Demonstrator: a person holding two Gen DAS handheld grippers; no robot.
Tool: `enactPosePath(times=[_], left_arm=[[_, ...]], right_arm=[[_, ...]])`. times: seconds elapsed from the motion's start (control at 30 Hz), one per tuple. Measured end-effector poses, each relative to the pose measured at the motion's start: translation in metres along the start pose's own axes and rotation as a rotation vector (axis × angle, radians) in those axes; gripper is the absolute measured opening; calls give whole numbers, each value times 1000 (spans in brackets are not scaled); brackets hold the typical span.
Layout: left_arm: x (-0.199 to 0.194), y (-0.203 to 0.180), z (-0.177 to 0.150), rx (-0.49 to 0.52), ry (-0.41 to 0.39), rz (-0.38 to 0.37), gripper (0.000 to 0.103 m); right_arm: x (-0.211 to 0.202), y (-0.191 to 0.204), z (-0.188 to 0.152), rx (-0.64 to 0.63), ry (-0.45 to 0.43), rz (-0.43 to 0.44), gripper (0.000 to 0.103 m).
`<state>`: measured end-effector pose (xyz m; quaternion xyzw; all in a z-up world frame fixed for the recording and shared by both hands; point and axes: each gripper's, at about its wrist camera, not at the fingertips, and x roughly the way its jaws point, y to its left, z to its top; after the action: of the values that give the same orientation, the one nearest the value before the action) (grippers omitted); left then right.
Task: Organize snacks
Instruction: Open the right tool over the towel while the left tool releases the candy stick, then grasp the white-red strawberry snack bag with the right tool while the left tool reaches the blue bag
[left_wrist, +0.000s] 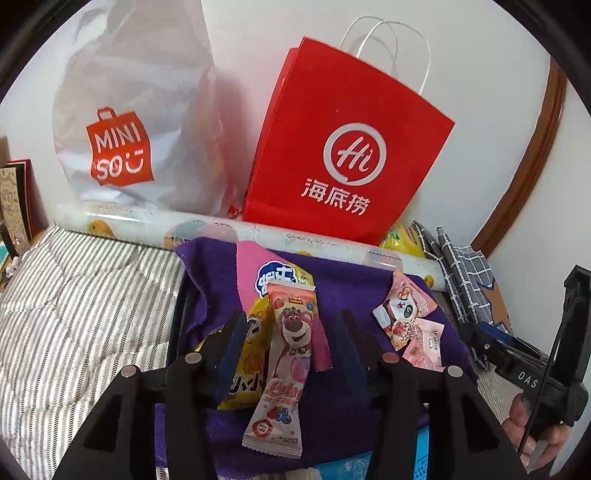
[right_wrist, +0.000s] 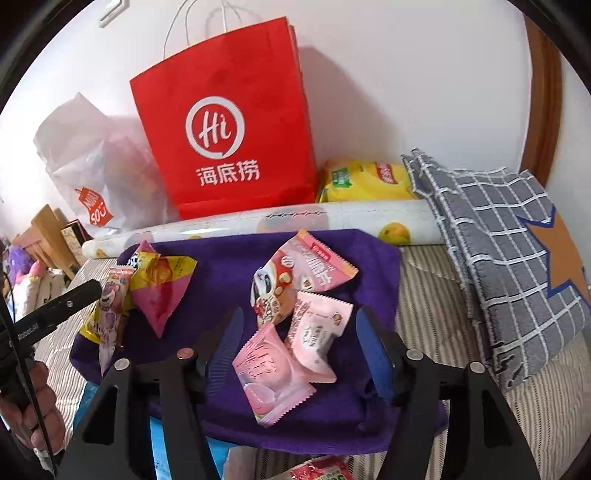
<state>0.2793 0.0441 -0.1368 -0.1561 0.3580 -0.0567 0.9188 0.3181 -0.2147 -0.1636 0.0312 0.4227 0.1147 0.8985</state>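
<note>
Looking down the left gripper (left_wrist: 291, 332) first: its jaws stand apart, with a long pink bear-print snack packet (left_wrist: 284, 354) lying between them on a purple cloth (left_wrist: 351, 295). The pads don't seem to press on it, so it's just sitting there loose. Under that packet is a yellow snack bag (left_wrist: 251, 365), and a pink packet (left_wrist: 255, 269) pokes out behind. Off to the right on the same cloth are a couple of small pink wrappers (left_wrist: 410, 325). Behind everything, a red paper bag (left_wrist: 343, 147) and a white plastic shopping bag (left_wrist: 122, 122) lean on the wall, with a rolled printed sheet (left_wrist: 155, 225) lying in front of them. The cloth sits on striped bedding (left_wrist: 81, 295). At the far right edge you can see the other gripper's body and a hand (left_wrist: 532, 432) on it.

Now the right gripper (right_wrist: 299, 336) view: also spread open, blue pads well clear of the sides of two pale pink wrapped snacks (right_wrist: 291, 362) that lie overlapping between them. Just beyond those is a bigger pink-and-white snack pouch (right_wrist: 295, 280). The bear packet pile shows up at the left of the cloth here. A yellow chip bag (right_wrist: 365, 181) sits beside the red bag, and a grey checked fabric (right_wrist: 491, 236) is bunched on the right.
</note>
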Motion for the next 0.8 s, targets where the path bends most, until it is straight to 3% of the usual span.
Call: enactPosePath(times=[0.17, 0.4, 0.63, 0.8], left_arm=[[-5, 0, 2, -10, -2, -11, 52], [-13, -1, 2, -16, -1, -31, 54], [-26, -3, 2, -8, -23, -49, 56], [-31, -6, 2, 8, -39, -55, 57]], right_arm=[[-19, -2, -1, -12, -17, 7, 68], [-52, -16, -37, -15, 24, -12, 68], [-56, -25, -88, -68, 102, 85, 64], [-53, -25, -102, -92, 139, 151, 60]])
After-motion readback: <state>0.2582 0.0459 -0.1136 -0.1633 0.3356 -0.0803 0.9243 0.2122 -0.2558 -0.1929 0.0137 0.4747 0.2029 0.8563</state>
